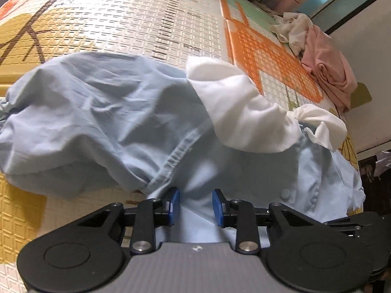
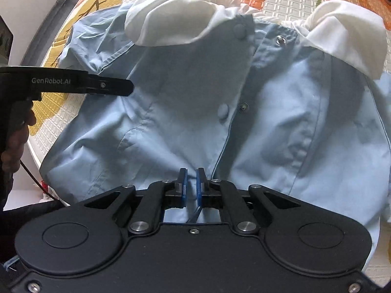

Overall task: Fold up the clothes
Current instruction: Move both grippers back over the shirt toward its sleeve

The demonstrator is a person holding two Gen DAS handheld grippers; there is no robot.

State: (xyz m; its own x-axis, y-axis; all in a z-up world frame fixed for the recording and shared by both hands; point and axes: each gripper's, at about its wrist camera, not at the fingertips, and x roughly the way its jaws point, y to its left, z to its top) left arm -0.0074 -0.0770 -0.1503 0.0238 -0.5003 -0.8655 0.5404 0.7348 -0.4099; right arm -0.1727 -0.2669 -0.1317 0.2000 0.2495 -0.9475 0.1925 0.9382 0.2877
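A light blue shirt [image 1: 97, 112] with a white collar [image 1: 232, 102] lies crumpled on the patterned mat [image 1: 146, 19]. My left gripper [image 1: 196, 205] is down at the shirt's near edge. Its blue pads stand apart, with blue cloth lying in the gap between them. In the right wrist view the shirt [image 2: 183, 78] lies front up with its snaps showing and the collar [image 2: 171, 19] at the far side. My right gripper [image 2: 192, 185] is at the bottom hem, its pads nearly together on a thin edge of the cloth. The left gripper [image 2: 127, 88] shows side-on over the shirt's left shoulder.
A pile of pink and white clothes [image 1: 325, 68] sits at the mat's far right, near a pale wall. A hand [image 2: 17, 134] grips the left gripper's handle, with a black cable below it. The mat's left edge [image 2: 36, 151] runs close to the shirt.
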